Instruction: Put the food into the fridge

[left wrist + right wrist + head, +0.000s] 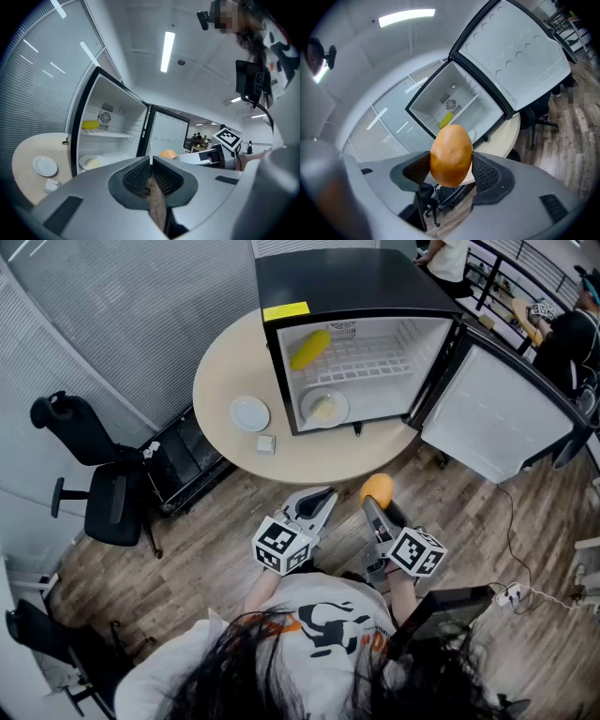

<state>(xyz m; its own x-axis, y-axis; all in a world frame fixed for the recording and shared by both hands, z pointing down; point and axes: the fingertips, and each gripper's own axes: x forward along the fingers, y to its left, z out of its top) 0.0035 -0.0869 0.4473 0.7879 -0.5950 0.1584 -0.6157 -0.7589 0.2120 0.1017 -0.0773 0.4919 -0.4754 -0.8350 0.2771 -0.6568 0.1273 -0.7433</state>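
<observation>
A black mini fridge (352,277) stands open on a round table (220,371), its door (497,413) swung to the right. A yellow food (310,349) lies on the fridge's shelf, and a plate of pale food (324,408) sits on its floor. My right gripper (375,495) is shut on a round orange-brown food (377,487), held over the floor in front of the table. In the right gripper view that food (451,154) fills the gap between the pads, with the fridge (454,93) ahead. My left gripper (323,499) hangs beside it, shut and with nothing in it (151,161).
An empty white plate (249,413) and a small packet (266,443) lie on the table left of the fridge. A black office chair (103,484) stands at the left by a low black cart (183,460). People sit at desks at the far right. Cables run across the wood floor (511,592).
</observation>
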